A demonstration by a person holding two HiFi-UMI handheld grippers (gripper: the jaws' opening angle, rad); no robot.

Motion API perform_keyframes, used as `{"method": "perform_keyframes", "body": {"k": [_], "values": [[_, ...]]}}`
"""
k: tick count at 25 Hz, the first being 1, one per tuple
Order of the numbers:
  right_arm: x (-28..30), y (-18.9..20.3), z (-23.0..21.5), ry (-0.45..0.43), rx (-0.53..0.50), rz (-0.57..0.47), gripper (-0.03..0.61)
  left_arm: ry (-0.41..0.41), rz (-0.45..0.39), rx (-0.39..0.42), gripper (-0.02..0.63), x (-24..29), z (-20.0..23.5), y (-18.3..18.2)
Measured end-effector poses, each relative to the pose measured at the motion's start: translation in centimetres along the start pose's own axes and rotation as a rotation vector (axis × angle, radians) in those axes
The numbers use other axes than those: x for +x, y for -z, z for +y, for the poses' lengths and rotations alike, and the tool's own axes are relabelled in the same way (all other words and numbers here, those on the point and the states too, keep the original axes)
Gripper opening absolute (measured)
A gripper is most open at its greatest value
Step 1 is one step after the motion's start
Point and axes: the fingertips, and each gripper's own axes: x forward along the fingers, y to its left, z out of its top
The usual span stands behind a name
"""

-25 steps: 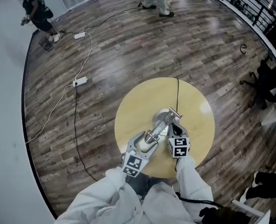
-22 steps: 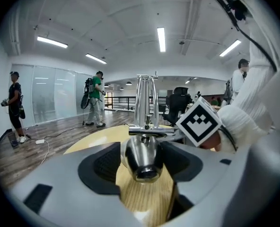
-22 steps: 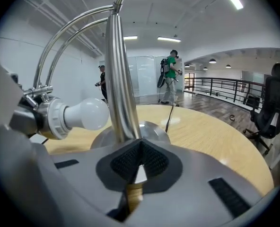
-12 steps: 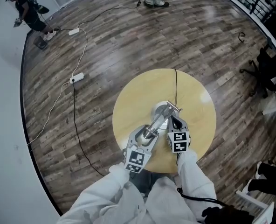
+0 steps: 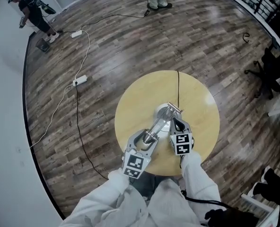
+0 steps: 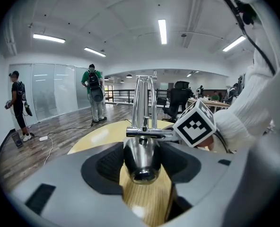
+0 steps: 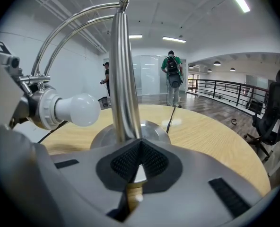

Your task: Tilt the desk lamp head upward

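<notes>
Left gripper (image 5: 144, 143): the jaws are set wide and have just been closing. The lamp head (image 6: 141, 160) is taken between the pads, which are laid against its chrome sides. The grip is placed on the rear shell, judged so that the head can be levered up about its hinge without the bulb (image 7: 78, 110) being touched.

Lamp: it is stood near the middle of the round table (image 5: 196, 98), with the head carried out toward the near left.

Stem (image 7: 123, 79): it is seen rising from the base (image 7: 152, 129).

Right gripper (image 5: 177, 126): the jaws are brought nearly together and the stem is pinched low, just above the base, at the pad tips. This is judged a bracing hold, so the base is not dragged or tipped when the head is tilted.

Cord (image 5: 179, 86): it is led off the far edge.
</notes>
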Motion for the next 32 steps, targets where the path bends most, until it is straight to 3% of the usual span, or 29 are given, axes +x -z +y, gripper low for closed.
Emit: {"method": "perform_keyframes", "body": {"k": [14, 32], "values": [[-0.2, 0.6, -0.7, -0.026, -0.003, 0.015, 0.011, -0.009, -0.030, -0.029, 0.235, -5.1, -0.6, -3.0], [-0.4, 0.0, -0.2, -0.020, -0.018, 0.020, 0.011, -0.007, -0.187, -0.016, 0.215, -12.3, -1.0, -13.3]]}}
